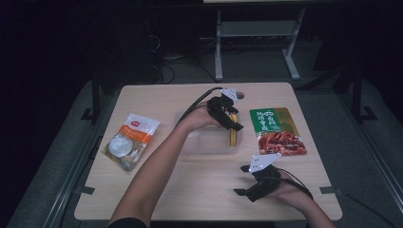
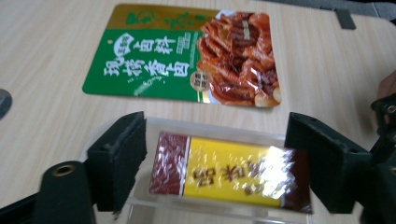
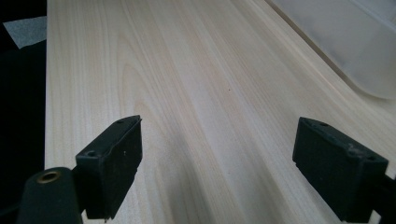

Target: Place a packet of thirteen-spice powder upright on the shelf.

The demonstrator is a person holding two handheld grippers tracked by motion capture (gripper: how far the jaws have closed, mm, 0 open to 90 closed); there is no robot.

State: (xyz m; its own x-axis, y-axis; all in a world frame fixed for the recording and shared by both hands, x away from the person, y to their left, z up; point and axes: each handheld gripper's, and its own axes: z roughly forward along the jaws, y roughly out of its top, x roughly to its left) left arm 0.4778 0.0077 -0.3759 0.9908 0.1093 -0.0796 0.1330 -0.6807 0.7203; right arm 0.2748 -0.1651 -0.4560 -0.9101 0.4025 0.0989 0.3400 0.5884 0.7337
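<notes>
A yellow and maroon packet point(image 2: 229, 172) lies inside a clear plastic container point(image 2: 215, 128) at the table's middle. My left gripper point(image 2: 215, 158) hovers over it, open, with one jaw on each side of the packet and nothing held. In the high view the left gripper point(image 1: 234, 122) sits above the container's point(image 1: 204, 142) right end, where the packet point(image 1: 233, 137) lies. My right gripper point(image 1: 242, 180) rests near the front right of the table, open and empty. In its own view the right gripper point(image 3: 217, 163) points across bare wood, with the container's corner point(image 3: 345, 42) at upper right.
A green pouch with a red food picture point(image 1: 276, 130) lies flat right of the container, also ahead of the left gripper point(image 2: 187, 56). A white pouch point(image 1: 130, 140) lies at the left side. A small metal disc point(image 1: 239, 95) sits behind the container.
</notes>
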